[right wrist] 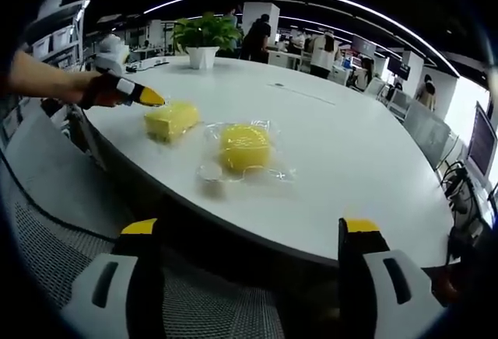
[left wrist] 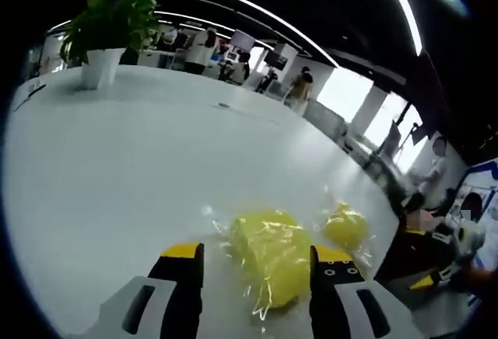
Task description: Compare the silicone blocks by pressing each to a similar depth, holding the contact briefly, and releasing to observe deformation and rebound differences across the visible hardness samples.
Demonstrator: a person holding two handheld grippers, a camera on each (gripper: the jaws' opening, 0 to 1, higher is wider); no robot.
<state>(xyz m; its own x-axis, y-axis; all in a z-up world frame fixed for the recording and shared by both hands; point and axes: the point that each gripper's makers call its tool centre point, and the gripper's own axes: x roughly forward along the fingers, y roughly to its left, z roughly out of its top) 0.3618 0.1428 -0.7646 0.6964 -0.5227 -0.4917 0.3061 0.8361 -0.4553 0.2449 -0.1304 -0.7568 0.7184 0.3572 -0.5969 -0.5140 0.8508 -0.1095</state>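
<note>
**benchrat:** so where's everything sitting? In the left gripper view the left gripper (left wrist: 257, 265) is wide open, jaws either side of a yellow block in clear wrap (left wrist: 268, 253) on the white table (left wrist: 117, 176). Can't tell if the tips touch it. The second yellow block (left wrist: 345, 226) lies just beyond, off toward the right jaw

**squishtest:** the right gripper view gives the wider angle. The right gripper (right wrist: 253, 238) hangs off the table edge over a mesh chair (right wrist: 47, 238), also open with nothing in it, well apart from both samples. From there the second block (right wrist: 245, 147) sits near the table's edge in a loose clear bag, the first one (right wrist: 171, 119) further left, with the left gripper's yellow tips (right wrist: 140, 96) right at it

**benchrat:** how do you reckon they'll handle?

**squishtest:** light and soft I'd guess, spongy. The film is the annoying part: crinkly and probably slippery, so a jaw could skate or shove the whole thing across the smooth top. I'd press straight down on the middle of the top face, not near an edge or on loose wrap

**benchrat:** and the right one's got a long reach before it's any use. Plant pot (right wrist: 204, 56) at the far end is well out of the way
</note>
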